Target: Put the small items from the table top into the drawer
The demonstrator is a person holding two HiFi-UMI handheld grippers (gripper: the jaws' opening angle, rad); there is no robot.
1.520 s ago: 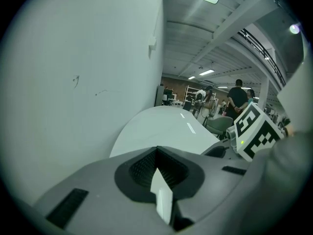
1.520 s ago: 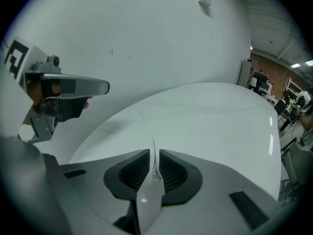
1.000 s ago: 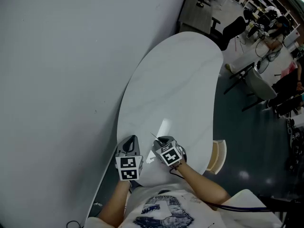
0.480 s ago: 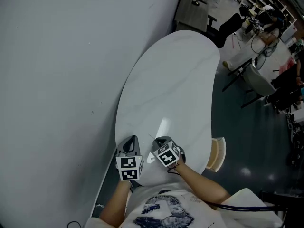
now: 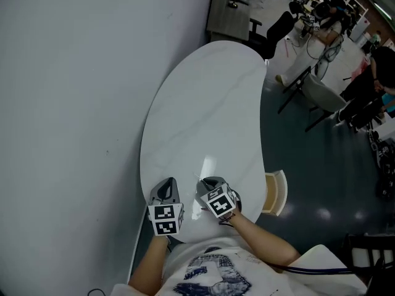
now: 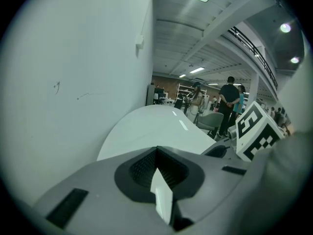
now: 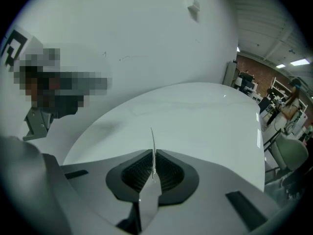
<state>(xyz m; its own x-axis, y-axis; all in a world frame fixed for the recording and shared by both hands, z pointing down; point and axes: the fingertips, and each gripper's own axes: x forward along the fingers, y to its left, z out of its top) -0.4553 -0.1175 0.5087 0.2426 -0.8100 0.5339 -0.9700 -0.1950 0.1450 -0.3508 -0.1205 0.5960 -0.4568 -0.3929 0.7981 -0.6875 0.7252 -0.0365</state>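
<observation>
Where the thin sliver sits: edge-on between the jaws of the right gripper, with its tip standing proud of the pads, over the near end of the table. It is too thin to name.
Right gripper: the jaws have just been closing and are pinched on the sliver. The nose is pitched steeply down, and the marker cube faces up in the head view.
Right forearm: bare, entering from the lower right, with the wrist angled in toward the table.
Left gripper: the jaws are brought together with nothing between them. It is just beside the right gripper at the table's near left edge, tilted shallowly down.
Left forearm: bare, rising from the bottom edge.
Table: white, smooth and glossy, with faint grey veining and a rounded bean outline.
Wall: plain, pale and matt, running along the table's left side.
Tan part: ribbed and curved, jutting at the table's right edge near the grippers. Whether it is the drawer cannot be told, and its inside is not shown.
</observation>
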